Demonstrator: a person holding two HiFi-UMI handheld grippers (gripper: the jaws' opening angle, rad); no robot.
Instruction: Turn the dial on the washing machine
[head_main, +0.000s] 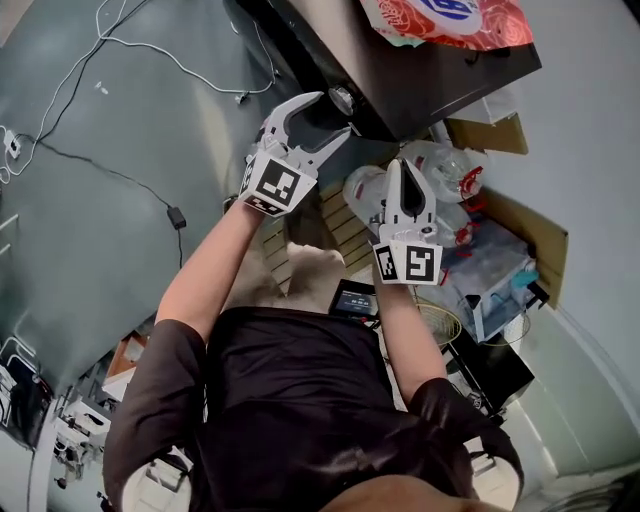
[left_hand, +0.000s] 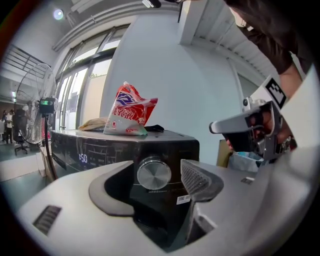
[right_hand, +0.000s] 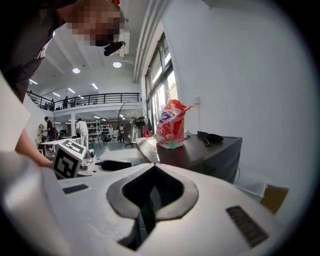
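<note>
The washing machine (head_main: 430, 75) is dark, with a round silver dial (left_hand: 154, 173) on its front panel. In the head view the dial (head_main: 343, 99) shows just past my left gripper's tips. My left gripper (left_hand: 152, 187) is open, its jaws spread wide to either side of the dial without touching it. In the head view the left gripper (head_main: 322, 115) is raised at the machine's front corner. My right gripper (head_main: 405, 172) hangs lower and to the right, shut with nothing in it. In its own view the right gripper (right_hand: 149, 202) points past the machine's side (right_hand: 215, 155).
A red and white bag (left_hand: 129, 111) and a small black item (right_hand: 210, 136) lie on the machine's top. The panel has a lit display (left_hand: 83, 158). Plastic bags (head_main: 452, 180) and cardboard boxes (head_main: 535, 235) crowd the floor right of the machine. Cables (head_main: 150, 50) trail over the floor.
</note>
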